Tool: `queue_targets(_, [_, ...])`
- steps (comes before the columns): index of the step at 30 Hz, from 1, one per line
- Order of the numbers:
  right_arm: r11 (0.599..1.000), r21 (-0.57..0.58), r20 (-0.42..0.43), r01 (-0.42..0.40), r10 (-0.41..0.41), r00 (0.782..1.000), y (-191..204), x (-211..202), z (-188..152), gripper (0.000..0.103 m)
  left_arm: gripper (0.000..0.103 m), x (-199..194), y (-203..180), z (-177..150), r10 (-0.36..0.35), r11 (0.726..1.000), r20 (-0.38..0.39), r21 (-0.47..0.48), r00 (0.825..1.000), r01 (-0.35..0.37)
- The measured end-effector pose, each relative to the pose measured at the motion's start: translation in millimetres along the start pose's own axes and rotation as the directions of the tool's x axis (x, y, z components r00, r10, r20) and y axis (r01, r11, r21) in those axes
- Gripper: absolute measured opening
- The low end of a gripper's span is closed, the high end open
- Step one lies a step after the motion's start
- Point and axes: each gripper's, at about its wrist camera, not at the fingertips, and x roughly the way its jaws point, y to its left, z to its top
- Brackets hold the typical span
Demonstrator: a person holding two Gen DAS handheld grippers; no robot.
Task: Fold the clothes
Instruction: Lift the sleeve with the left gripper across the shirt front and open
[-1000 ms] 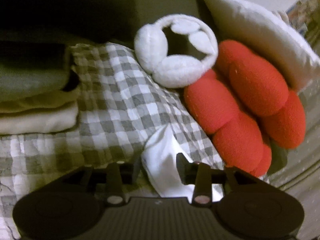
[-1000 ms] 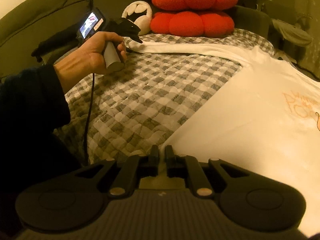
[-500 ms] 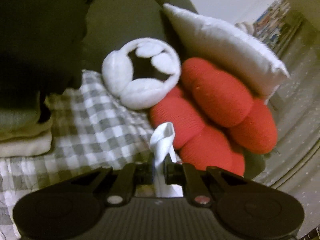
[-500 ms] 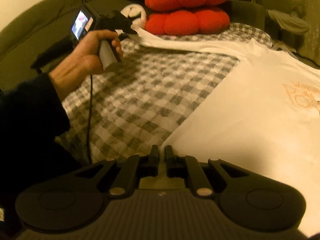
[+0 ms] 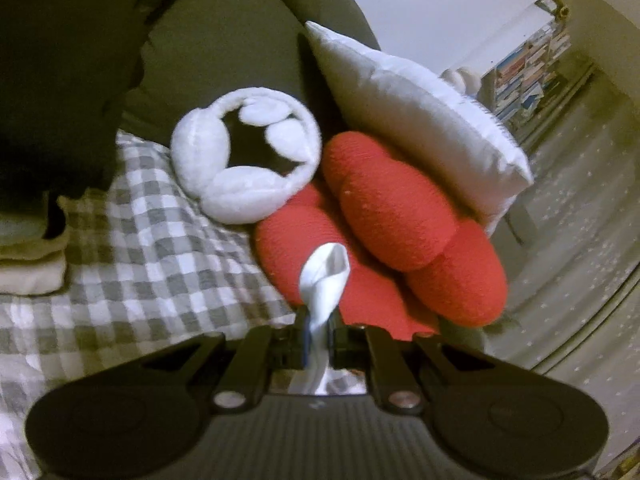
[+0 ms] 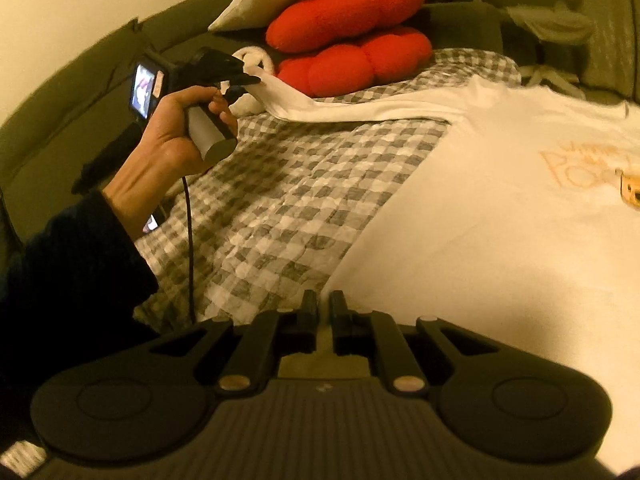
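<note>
White cotton now stands pinched between the jaws of the left gripper [image 5: 319, 330]: they were spread around the sleeve tip of the white T-shirt [image 6: 500, 200] a second ago and have just been closing, and the sleeve has since come up off the checked bedspread [image 5: 152, 272] toward the red cushions [image 5: 400, 216]. The right gripper [image 6: 324, 306] has its jaws pressed nearly together at the shirt's near edge, though whether fabric sits between them I cannot tell. With the shirt spread flat on the bed and one sleeve raised, the first fold looks ready to be carried across the body.

orange lettering on white T-shirt [image 6: 520, 208], illegible
</note>
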Motion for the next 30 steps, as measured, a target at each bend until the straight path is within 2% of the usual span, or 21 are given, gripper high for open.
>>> queue_targets(3, [0.997, 0.068, 0.016, -0.041, 0.040, 0.999, -8, -5, 1, 0.009, 0.008, -5, -11, 1, -0.032, 0.999, -0.006, -0.024, 0.999, 0.032])
queue_targets(8, [0.984, 0.147, 0.053, -0.100, 0.093, 0.994, -22, -22, 0, 0.010, 0.008, -21, -51, -6, -0.092, 0.996, 0.009, 0.016, 0.996, 0.092])
queue_targets(11, [0.980, 0.171, 0.079, -0.105, 0.093, 0.993, -30, -35, -3, 0.009, 0.008, -29, -72, -11, -0.118, 0.992, 0.017, 0.039, 0.993, 0.117])
queue_targets(14, [0.977, 0.200, 0.062, -0.074, 0.063, 0.996, -42, -37, -9, 0.009, 0.008, -33, -91, -12, -0.125, 0.992, 0.033, 0.042, 0.992, 0.123])
queue_targets(17, [0.969, 0.226, 0.066, -0.096, 0.083, 0.994, -49, -42, -11, 0.009, 0.008, -36, -111, -14, -0.166, 0.986, 0.026, 0.027, 0.986, 0.165])
queue_targets(21, [0.968, 0.223, 0.074, -0.112, 0.098, 0.992, -47, -47, -11, 0.010, 0.008, -42, -149, -24, -0.208, 0.976, 0.009, 0.063, 0.978, 0.207])
queue_targets(26, [0.942, 0.299, 0.054, -0.151, 0.141, 0.989, -55, -44, -12, 0.010, 0.008, -45, -210, -51, -0.282, 0.954, -0.054, 0.095, 0.958, 0.286])
queue_targets(30, [0.917, 0.365, 0.059, -0.161, 0.150, 0.987, -64, -48, -12, 0.010, 0.008, -49, -268, -88, -0.366, 0.910, -0.138, 0.156, 0.920, 0.385])
